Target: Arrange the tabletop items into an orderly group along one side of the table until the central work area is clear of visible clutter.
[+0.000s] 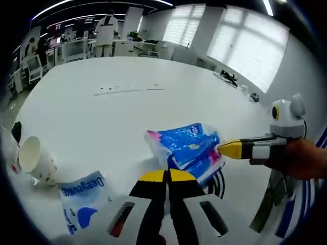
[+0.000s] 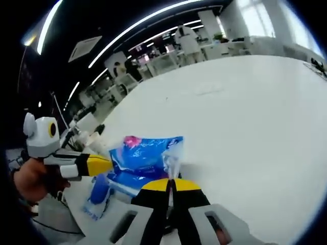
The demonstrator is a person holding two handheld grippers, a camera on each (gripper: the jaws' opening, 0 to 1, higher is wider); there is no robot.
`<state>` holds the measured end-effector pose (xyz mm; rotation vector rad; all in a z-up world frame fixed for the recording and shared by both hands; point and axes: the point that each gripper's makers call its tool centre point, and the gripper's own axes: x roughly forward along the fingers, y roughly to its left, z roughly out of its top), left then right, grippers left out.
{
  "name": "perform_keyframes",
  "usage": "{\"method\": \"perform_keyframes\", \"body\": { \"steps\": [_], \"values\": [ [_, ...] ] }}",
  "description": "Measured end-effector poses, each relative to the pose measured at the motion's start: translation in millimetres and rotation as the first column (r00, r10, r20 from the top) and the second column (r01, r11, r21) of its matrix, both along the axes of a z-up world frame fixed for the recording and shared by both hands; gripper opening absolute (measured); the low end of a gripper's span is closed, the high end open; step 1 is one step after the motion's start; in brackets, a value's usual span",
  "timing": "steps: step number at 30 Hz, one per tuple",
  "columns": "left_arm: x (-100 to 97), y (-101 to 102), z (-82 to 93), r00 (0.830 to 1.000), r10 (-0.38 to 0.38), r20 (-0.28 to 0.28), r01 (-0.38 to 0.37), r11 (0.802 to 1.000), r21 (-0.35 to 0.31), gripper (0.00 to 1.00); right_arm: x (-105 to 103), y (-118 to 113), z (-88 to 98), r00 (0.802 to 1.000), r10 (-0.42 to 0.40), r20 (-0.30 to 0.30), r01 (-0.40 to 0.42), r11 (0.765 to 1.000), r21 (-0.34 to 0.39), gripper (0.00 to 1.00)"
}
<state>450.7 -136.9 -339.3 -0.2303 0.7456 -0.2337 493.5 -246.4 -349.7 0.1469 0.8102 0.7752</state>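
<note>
A blue and pink tissue pack (image 1: 188,147) (image 2: 143,155) lies near the table's edge, between both grippers. In the right gripper view my right gripper (image 2: 169,185) is shut on a clear flap of the pack's wrapper. It enters the left gripper view from the right, yellow tip on the pack (image 1: 229,150). My left gripper (image 1: 166,176) has its jaws together, tips against the pack's near edge; I cannot tell whether they pinch it. It appears again at the pack's left side (image 2: 104,164). A paper cup (image 1: 34,159) lies tipped over, beside a blue and white packet (image 1: 84,196) (image 2: 97,196).
The white table (image 1: 127,117) stretches far ahead, bare except for a thin strip (image 1: 127,90) and small dark items (image 1: 230,77) at the far right. A black cable (image 1: 219,184) hangs by the near edge. Desks, chairs and people stand behind.
</note>
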Motion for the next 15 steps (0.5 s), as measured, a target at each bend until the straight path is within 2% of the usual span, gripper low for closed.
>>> {"method": "perform_keyframes", "body": {
  "steps": [4,7,12,15],
  "values": [
    [16.2,-4,1.6,0.999,0.034,0.006,-0.034,0.997,-0.065,0.00,21,-1,7.3,1.000,-0.008,0.019,0.008,1.000,-0.001,0.00],
    [27.8,-4,3.1,0.999,0.048,0.013,-0.047,0.996,-0.075,0.00,38,-3,13.1,0.999,-0.017,0.027,0.017,1.000,0.003,0.00],
    [52.1,-5,-1.1,0.998,0.055,0.017,-0.054,0.996,-0.075,0.00,69,-5,4.8,0.999,-0.020,0.028,0.020,1.000,-0.006,0.00],
    [61.3,-5,-3.3,0.998,0.057,0.017,-0.055,0.996,-0.075,0.00,71,-4,6.0,0.999,-0.025,0.023,0.025,1.000,-0.004,0.00]
  ]
}}
